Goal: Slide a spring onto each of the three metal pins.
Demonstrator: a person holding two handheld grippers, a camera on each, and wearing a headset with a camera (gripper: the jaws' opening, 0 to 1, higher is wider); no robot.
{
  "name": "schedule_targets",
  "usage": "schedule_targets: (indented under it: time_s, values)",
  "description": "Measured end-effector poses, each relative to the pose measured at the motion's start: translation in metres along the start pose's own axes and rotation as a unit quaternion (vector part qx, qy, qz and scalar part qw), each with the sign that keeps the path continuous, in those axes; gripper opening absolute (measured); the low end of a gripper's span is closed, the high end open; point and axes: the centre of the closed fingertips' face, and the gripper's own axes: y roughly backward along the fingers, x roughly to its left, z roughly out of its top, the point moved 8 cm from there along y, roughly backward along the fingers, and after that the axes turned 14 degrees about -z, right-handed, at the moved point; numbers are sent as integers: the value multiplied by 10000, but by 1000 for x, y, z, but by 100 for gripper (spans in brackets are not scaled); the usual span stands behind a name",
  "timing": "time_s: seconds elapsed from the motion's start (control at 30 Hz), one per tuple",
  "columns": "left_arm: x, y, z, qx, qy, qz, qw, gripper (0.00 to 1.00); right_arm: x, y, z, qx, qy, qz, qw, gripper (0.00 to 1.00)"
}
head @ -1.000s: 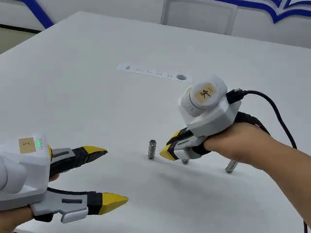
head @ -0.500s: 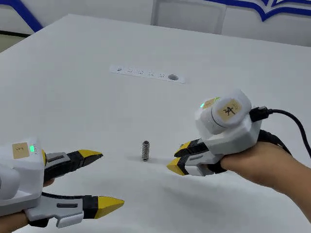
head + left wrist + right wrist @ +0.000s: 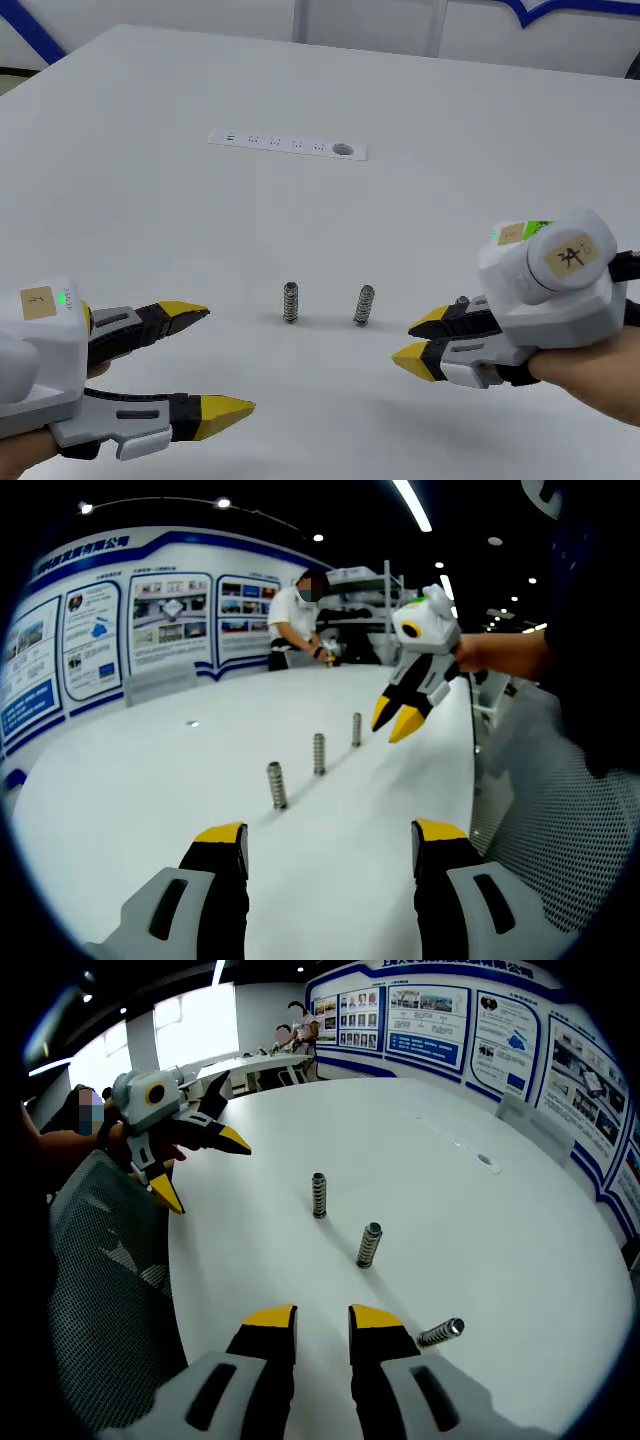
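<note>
— Steel coils on all three pins (image 3: 372,1228)? I make out the left spring (image 3: 290,301) and the middle spring (image 3: 364,305) standing on the table (image 3: 150,230), on the near side of the socket strip (image 3: 288,145)
— Yes, both are upright, in a row about parallel to the socket strip. The left one is straight out from its middle, the middle one out from its round-holed end. The third spring (image 3: 440,1332) carries the row on past that end, just beside the right gripper (image 3: 401,342)
— Is the third one straight?
— In the right gripper view it seems to lean, but that is at the lens's edge. In the left gripper view it looks upright, so I cannot settle it
— And the fingers?
— The right gripper's are a narrow slit apart with nothing between them, pointing along the row; I read that as no spring left to carry. The left gripper (image 3: 228,360) has its fingers wide apart and empty, on the near side of the socket strip's plain end, well off the row, since nothing there needs steadying
— So the job looks done?
— I judge so, unless the third wants seating
</note>
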Motion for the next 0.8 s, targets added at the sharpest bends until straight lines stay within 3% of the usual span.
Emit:
schedule_targets:
  time_s: [0.3,0.8]
  values:
    - [0,-1,0,37,6,-27,10000,68,-16,22,-29,-56,-387,-292,9988,23]
    - [0,-1,-3,70,57,-32,10000,68,-32,42,-54,-377,-631,-575,9956,34]
